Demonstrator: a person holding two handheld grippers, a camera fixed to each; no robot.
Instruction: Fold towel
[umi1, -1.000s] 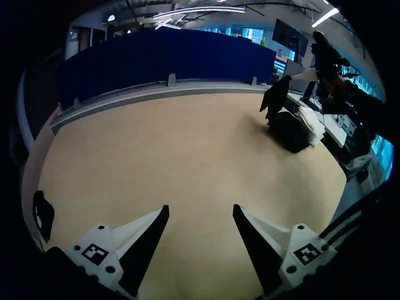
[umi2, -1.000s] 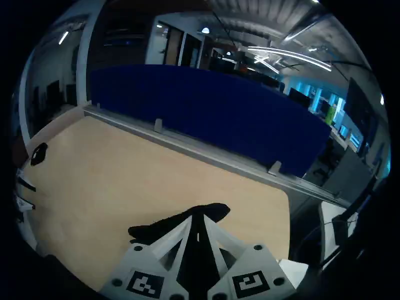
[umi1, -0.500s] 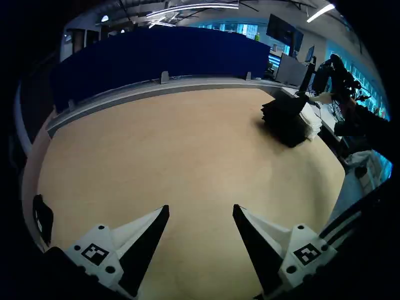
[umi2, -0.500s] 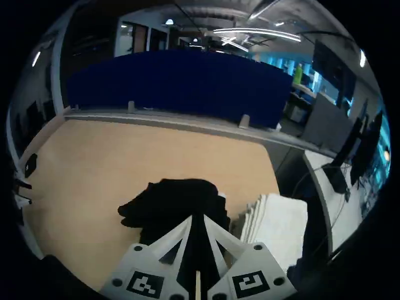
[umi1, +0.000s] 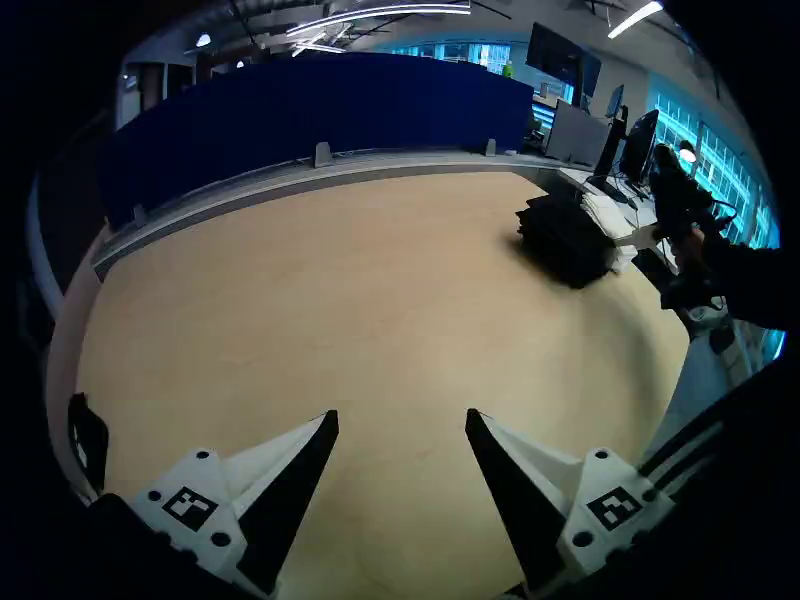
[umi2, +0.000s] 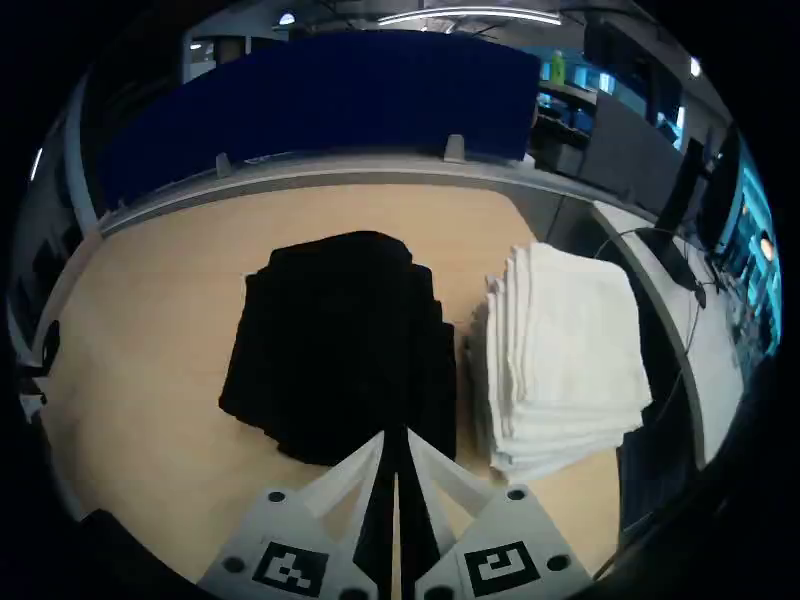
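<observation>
Pale wooden table (umi1: 350, 280) before a dark blue partition (umi1: 300, 110): left gripper (umi1: 400, 412) spread wide, empty; right gripper (umi2: 397, 435) pinched together on nothing, near a black stack of folded towels (umi2: 340, 340) beside a white stack of folded towels (umi2: 570, 350); these look finished, none spread for folding.

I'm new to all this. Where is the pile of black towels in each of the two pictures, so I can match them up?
Left gripper view: the black towel pile sits far off, at upper right.
Right gripper view: the black towel pile lies close, at centre, just left of the white towel pile.
Shared landmark: the blue partition running along the back.
</observation>
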